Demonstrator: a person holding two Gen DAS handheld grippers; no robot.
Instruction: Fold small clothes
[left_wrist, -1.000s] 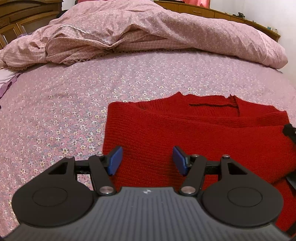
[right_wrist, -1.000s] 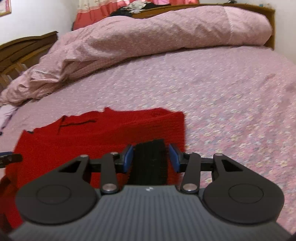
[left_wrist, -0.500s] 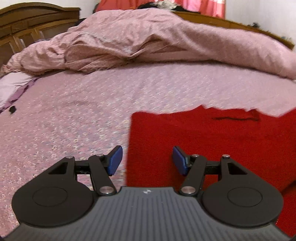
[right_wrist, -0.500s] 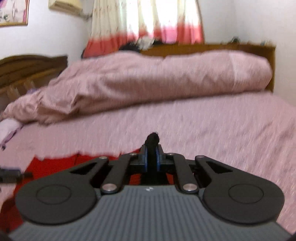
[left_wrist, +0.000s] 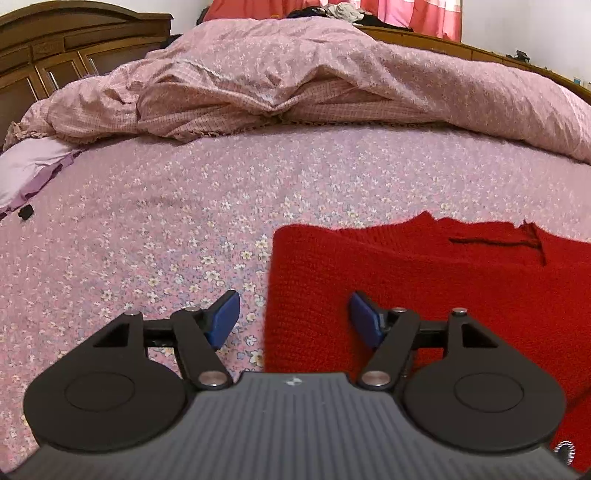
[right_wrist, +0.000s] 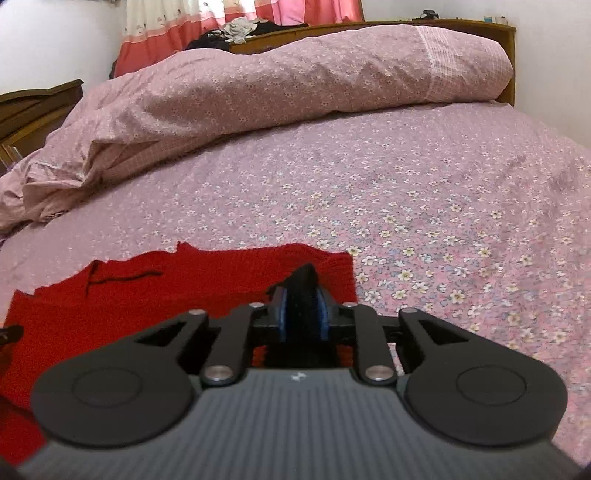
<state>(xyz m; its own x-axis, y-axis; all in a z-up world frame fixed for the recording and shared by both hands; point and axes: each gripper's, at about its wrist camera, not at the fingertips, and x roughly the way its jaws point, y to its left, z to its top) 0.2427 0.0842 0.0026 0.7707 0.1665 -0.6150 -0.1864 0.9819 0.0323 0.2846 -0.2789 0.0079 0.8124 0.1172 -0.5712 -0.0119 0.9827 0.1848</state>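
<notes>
The right claw (right_wrist: 303, 314) clamps a black strip of cloth (right_wrist: 303, 284) between its blue pads; its jaws have just eased slightly wider, the strip still pinched. The left claw (left_wrist: 293, 319) stands released, its jaws having just spread further, one pad (left_wrist: 222, 317) over the flowered bedsheet (left_wrist: 166, 229), the other over the red sweater's left edge. The red sweater (left_wrist: 443, 295) lies flat on the sheet near both claws. Beyond, a rumpled pink quilt (left_wrist: 295, 81) is heaped before the wooden headboard (right_wrist: 369, 27).
</notes>
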